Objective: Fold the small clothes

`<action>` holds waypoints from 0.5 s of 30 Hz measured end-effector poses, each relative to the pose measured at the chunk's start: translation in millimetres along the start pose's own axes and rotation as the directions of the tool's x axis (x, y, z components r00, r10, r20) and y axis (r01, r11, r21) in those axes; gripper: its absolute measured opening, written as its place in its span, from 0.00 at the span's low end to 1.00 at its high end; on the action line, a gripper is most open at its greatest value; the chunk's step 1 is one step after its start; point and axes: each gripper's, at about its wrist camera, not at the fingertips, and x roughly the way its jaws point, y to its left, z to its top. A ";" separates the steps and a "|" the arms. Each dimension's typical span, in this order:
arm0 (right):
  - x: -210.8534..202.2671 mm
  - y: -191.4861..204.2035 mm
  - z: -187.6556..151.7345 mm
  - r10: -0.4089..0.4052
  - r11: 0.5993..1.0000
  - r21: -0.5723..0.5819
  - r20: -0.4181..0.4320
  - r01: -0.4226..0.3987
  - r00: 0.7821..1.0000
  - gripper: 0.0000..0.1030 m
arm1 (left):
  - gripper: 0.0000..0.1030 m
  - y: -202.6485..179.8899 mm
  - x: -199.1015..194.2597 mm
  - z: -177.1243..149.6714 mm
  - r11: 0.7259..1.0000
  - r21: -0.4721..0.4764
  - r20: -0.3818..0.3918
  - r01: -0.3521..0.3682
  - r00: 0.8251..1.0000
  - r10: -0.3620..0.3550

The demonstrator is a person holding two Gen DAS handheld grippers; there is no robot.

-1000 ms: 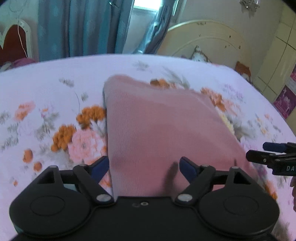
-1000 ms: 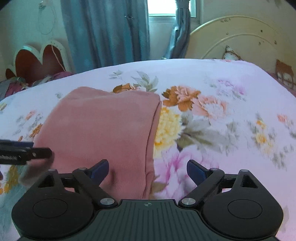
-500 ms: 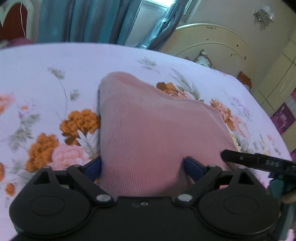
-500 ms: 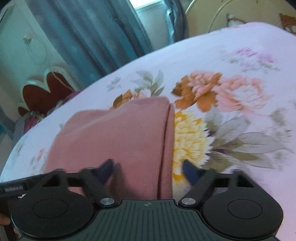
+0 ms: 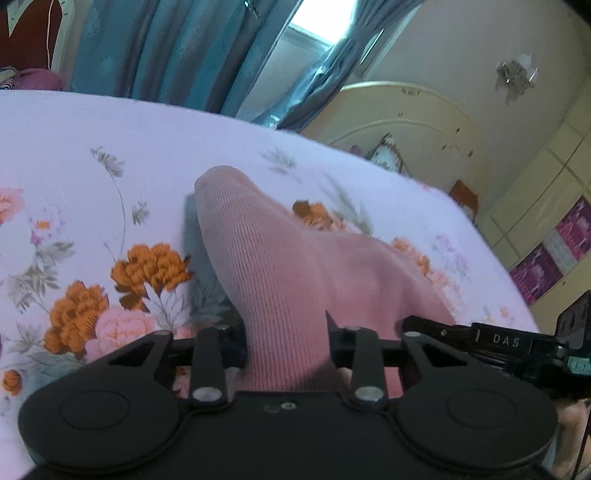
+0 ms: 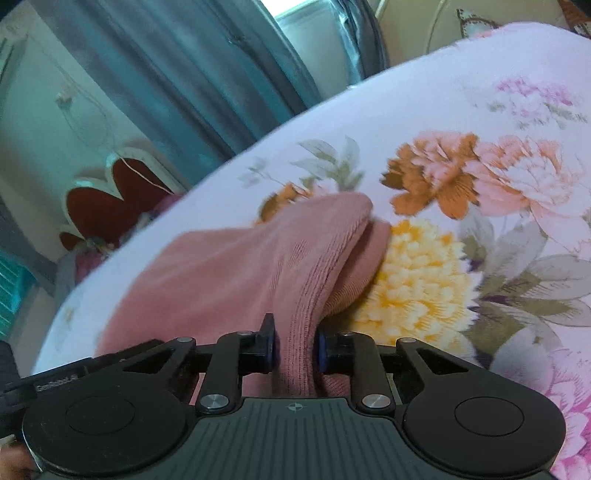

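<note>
Your left hand-held gripper has just closed and pinches the near edge of the pink knit garment on the floral bedsheet; your right hand-held gripper, likewise just closed, clamps a bunched ridge of the same cloth

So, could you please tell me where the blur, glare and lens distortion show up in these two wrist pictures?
Left wrist view: the window is blown out white, the floral bedsheet bows from fisheye distortion, and the pink ribbed knit garment blurs towards its right side. Right wrist view: the blue-grey curtain and the sheet's flowers are smeared, while the garment fold between the right gripper's pads stays fairly sharp.
</note>
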 end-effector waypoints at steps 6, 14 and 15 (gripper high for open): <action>-5.8 58.5 -1.2 0.068 0.997 -0.031 0.004 -0.068 0.998 0.20 | 0.30 10.0 -48.6 17.2 1.000 0.026 0.064 0.012 0.998 -0.014; 30.0 184.1 -37.6 0.167 0.982 -0.084 -0.022 -0.168 0.986 0.20 | 0.30 99.8 -152.1 33.8 0.997 0.056 0.143 -0.059 0.988 0.051; 38.6 202.9 -45.6 0.175 0.980 -0.089 -0.026 -0.176 0.984 0.20 | 0.30 115.9 -166.2 31.5 0.996 0.057 0.151 -0.070 0.987 0.060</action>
